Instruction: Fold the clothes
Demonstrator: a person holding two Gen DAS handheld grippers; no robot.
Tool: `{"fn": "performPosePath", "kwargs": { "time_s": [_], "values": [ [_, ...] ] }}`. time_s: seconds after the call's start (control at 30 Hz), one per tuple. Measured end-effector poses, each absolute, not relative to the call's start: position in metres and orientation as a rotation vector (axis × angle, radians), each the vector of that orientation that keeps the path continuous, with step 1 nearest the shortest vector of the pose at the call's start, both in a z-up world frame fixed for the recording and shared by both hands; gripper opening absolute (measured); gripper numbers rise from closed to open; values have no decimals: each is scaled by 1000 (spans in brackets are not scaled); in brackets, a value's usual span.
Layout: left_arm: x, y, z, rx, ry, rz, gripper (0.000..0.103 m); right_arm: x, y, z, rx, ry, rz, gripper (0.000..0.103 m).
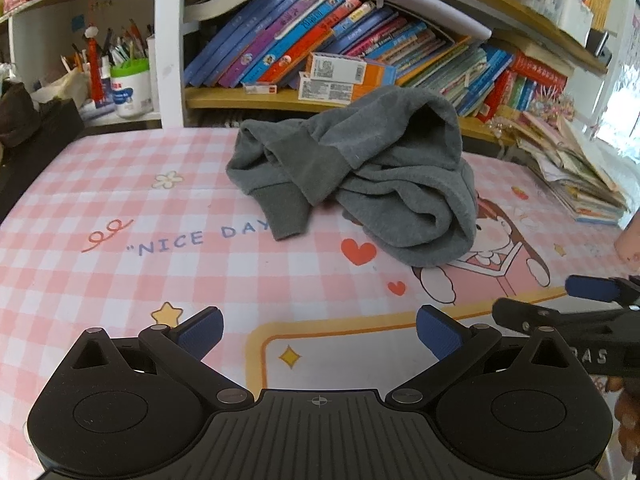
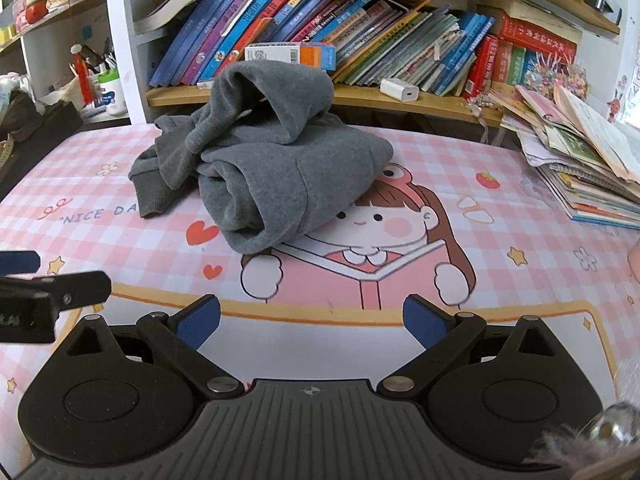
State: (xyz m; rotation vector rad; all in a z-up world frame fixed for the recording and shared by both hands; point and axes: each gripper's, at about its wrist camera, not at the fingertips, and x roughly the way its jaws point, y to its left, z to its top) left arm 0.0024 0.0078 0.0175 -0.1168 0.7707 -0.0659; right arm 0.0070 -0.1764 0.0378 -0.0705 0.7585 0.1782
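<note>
A grey fleece garment (image 1: 360,176) lies crumpled in a heap on the pink checked cartoon tablecloth (image 1: 120,200), with a ribbed cuff hanging toward the front left. It also shows in the right wrist view (image 2: 272,164). My left gripper (image 1: 319,334) is open and empty, low over the cloth, well short of the garment. My right gripper (image 2: 312,322) is open and empty too, just in front of the heap. Each gripper shows at the edge of the other's view: the right one (image 1: 560,304) and the left one (image 2: 48,280).
A bookshelf with leaning books (image 1: 320,40) runs along the back of the table. A slanting pile of booklets (image 2: 580,160) sits at the right edge. A pen cup and tub (image 1: 128,80) stand at the back left.
</note>
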Motion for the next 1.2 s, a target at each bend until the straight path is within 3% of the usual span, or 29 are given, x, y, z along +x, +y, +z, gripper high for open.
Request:
{"fn": "performPosePath", "kwargs": {
  "time_s": [0.33, 0.6, 0.7, 0.8, 0.87, 1.2],
  "values": [
    [-13, 37, 25, -163, 740, -15, 103, 47, -160, 53, -110, 707, 231, 96],
    [-26, 58, 24, -192, 728, 19, 103, 103, -140, 71, -213, 663, 236, 74],
    [-33, 68, 23, -202, 728, 40, 103, 126, -132, 78, -225, 677, 226, 61],
    [-43, 81, 23, -217, 723, 68, 103, 144, -121, 83, -268, 665, 213, 37],
    [-50, 92, 23, -230, 713, 89, 103, 153, -114, 84, -295, 650, 194, 7],
    [-79, 154, 18, -426, 696, 168, 103, 107, -31, 158, -64, 663, 632, 6]
  ]
}}
